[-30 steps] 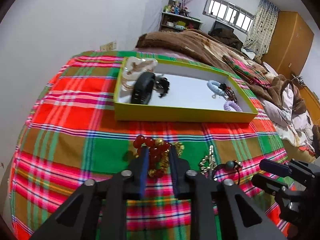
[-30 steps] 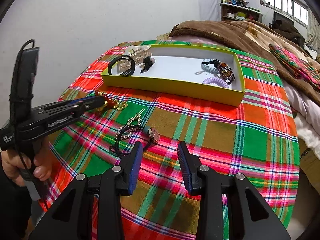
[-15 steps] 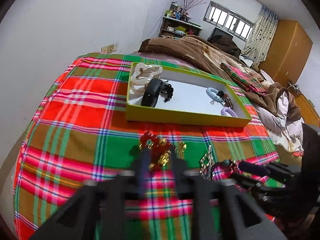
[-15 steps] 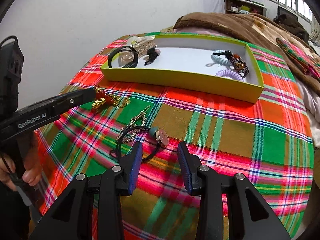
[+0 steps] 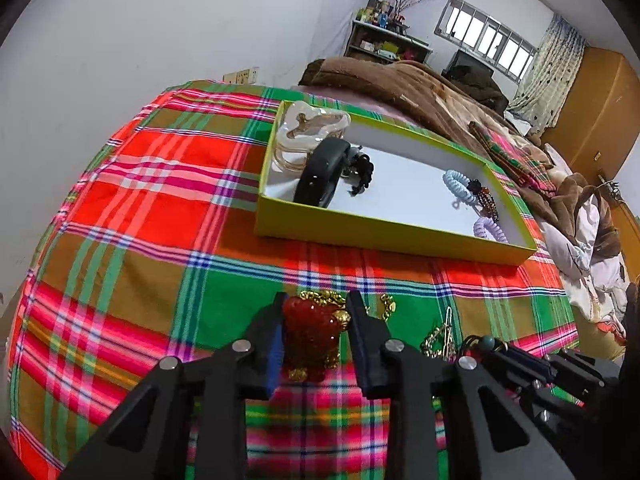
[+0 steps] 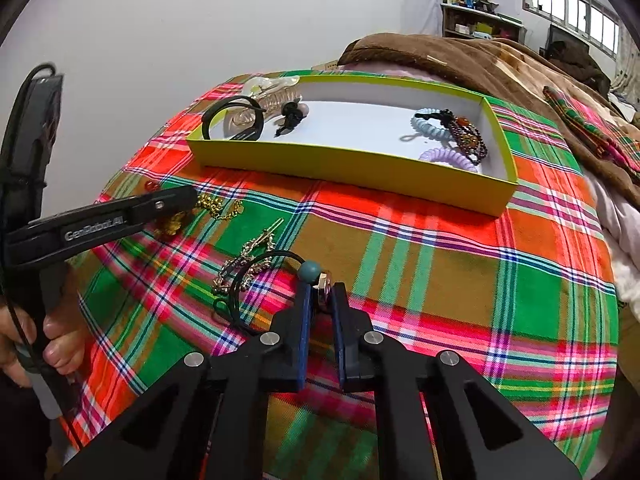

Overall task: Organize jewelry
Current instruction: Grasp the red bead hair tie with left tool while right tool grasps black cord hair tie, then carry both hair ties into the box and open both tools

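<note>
the only legible writing is "genrobot.ai", in white along the side of the left gripper (image 6: 188, 200) as seen from the right wrist view; the left gripper (image 5: 316, 308) has its fingers (image 5: 269, 344) partly closed on a red bead bracelet (image 5: 310, 332) with gold beads, the pads pressing it from both sides, its gold chain (image 5: 386, 306) trailing just beyond the right fingertip; the right gripper (image 6: 320, 292) has its fingers (image 6: 302, 320) drawn narrow around a round metal charm (image 6: 323, 288) on a black cord bracelet (image 6: 248, 280), a teal bead (image 6: 310, 271) sitting just past the left fingertip; whether the pads actually clamp the charm cannot be told; a gold rhinestone clip (image 6: 250, 254) lies on the plaid cloth (image 6: 460, 272) left of these fingers, touching the cord loop; ahead of both grippers stands one yellow-green tray (image 6: 352, 166); in it, counted: two coil hair ties, one pale blue (image 6: 430, 126) and one lilac (image 6: 448, 158), one dark beaded bracelet (image 6: 468, 136) across them, one black band (image 6: 236, 120), one small black clip (image 6: 290, 114), one clear claw clip (image 6: 276, 90) at the far left corner.
</note>
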Motion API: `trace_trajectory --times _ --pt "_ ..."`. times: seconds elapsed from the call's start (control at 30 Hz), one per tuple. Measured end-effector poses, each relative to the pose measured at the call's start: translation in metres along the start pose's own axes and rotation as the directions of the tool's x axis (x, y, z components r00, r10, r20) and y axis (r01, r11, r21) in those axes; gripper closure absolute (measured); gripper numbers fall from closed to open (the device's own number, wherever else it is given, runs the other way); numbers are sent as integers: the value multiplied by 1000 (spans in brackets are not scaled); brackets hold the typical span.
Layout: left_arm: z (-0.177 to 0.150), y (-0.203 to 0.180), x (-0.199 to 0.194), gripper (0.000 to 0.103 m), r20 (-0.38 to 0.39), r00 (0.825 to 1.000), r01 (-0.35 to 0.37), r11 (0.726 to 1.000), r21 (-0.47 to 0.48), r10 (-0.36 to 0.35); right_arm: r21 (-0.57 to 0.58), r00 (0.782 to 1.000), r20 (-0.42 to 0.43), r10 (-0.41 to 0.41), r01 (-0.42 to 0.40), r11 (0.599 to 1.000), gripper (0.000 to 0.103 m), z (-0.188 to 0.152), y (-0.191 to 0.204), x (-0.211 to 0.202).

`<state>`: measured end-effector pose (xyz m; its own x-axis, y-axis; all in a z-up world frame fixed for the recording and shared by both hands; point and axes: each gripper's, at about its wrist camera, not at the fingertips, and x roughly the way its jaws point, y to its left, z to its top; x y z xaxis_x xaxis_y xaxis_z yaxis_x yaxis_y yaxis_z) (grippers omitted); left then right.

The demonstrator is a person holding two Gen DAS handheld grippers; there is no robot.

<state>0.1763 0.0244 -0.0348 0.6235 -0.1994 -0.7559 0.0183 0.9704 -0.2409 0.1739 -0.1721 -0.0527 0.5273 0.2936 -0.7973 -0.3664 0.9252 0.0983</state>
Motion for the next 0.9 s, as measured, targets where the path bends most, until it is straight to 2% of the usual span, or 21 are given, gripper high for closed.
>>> trace_trajectory --times 0.37,0.63,0.9 --pt "-18 16 -49 73 64 998 4 1000 -11 -3 34 998 68 11 -13 999 93 -1 -8 -31" --pt "-20 -8 -69 73 92 995 27 998 52 -32 44 994 108 7 -11 999 93 -2 -11 -55" --pt "-5 -34 -76 73 118 991 48 991 125 -63 58 988 151 -13 5 998 93 8 -23 -73"
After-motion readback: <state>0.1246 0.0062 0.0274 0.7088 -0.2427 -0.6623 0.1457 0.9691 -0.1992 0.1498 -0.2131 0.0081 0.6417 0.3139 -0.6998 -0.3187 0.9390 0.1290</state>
